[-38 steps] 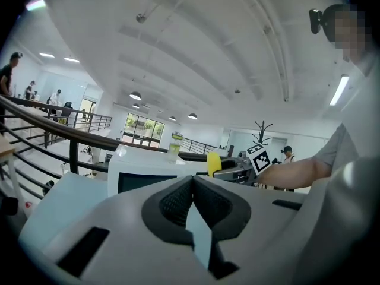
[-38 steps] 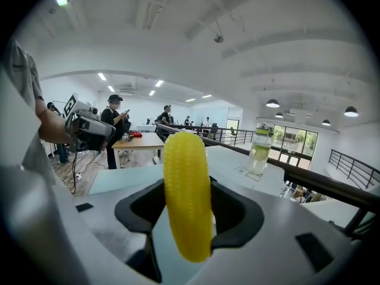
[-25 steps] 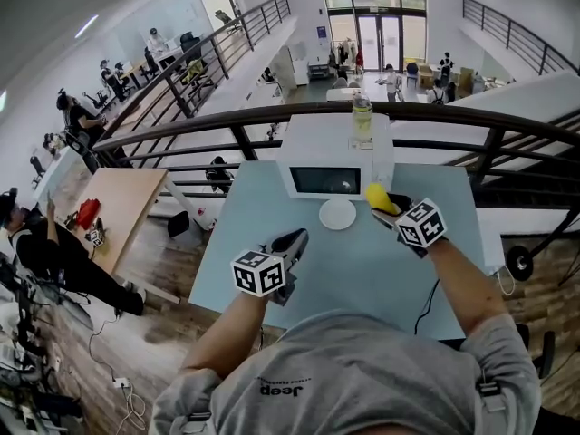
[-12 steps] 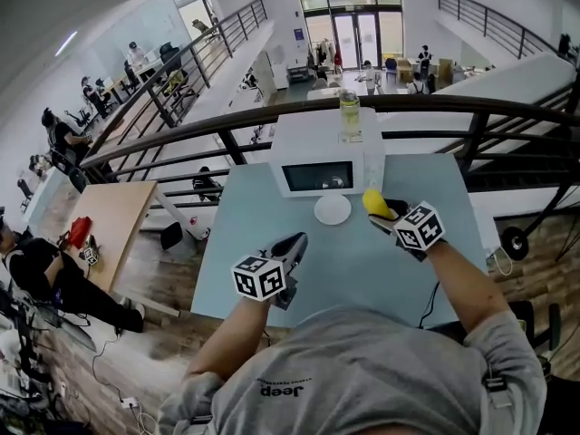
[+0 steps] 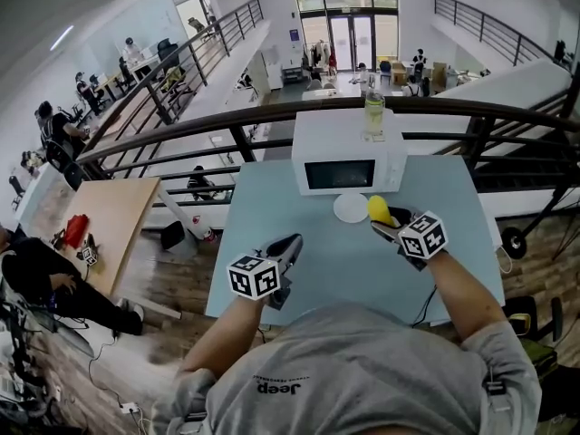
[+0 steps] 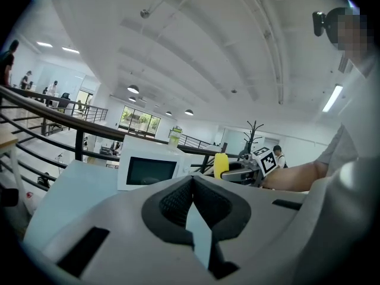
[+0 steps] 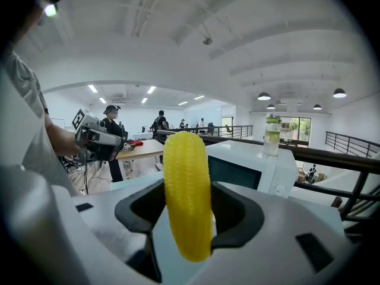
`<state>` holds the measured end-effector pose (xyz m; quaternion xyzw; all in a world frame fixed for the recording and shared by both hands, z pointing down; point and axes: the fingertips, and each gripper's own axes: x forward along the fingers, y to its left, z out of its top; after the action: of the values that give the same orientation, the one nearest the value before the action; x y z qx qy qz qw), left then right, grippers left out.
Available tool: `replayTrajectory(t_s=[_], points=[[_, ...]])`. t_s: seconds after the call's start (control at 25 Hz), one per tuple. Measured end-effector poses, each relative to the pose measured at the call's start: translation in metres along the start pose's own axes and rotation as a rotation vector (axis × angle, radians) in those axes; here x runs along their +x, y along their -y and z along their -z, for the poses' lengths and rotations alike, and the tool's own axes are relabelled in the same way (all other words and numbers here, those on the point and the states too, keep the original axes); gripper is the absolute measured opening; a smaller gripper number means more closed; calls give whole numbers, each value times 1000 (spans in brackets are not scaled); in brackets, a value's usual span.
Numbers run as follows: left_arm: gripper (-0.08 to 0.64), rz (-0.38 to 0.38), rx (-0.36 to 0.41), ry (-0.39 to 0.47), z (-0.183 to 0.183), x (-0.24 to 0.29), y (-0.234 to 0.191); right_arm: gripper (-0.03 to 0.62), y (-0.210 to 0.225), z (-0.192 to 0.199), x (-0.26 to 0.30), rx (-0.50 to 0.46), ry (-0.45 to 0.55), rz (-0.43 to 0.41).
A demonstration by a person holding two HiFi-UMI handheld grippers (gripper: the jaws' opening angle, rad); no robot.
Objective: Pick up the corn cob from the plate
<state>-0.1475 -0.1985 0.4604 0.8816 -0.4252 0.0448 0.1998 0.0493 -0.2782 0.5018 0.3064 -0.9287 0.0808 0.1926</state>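
Head view, microwave point(image 5: 349, 163) behind plate point(image 5: 348, 209), bottle point(image 5: 373, 114) atop

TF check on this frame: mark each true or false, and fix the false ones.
1. The yellow corn cob is clamped between the jaws of the right gripper. True.
2. The cob lies on the small round white plate. False: the plate shows nothing on it, and the cob is held in the gripper just beside it.
3. The left gripper holds a bottle. False: its jaws are together with nothing between them.
4. A clear bottle stands on top of the white microwave. True.
5. The microwave door hangs open. False: the door is closed.
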Motion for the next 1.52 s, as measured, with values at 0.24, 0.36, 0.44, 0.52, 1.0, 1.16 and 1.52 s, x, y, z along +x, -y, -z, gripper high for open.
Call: replayTrajectory(t_s=[0.24,0.36,0.44,0.52,1.0,1.16,1.52], points=[[18,10,-27,-3,9,-17,-22,241,-29,-6,22,-3,1,-20],[18,11,-41,-1,12,-19,-27,241,-34,-6,25,2,-1,-26],[18,10,-52,1,14,-19,-28,241,-35,-5,25,10,-1,-32],[18,7,-65,2,17,-16,-28,241,-35,-2,24,19,-3,-41],[18,-5,-139,-29,49,10,-9,241,-26,35,16,59,-53,-104],[18,-9,-152,-39,56,18,-3,241,-25,47,13,78,-64,-131],[18,-12,-174,-70,70,29,-3,241,-29,62,16,100,-82,-167]])
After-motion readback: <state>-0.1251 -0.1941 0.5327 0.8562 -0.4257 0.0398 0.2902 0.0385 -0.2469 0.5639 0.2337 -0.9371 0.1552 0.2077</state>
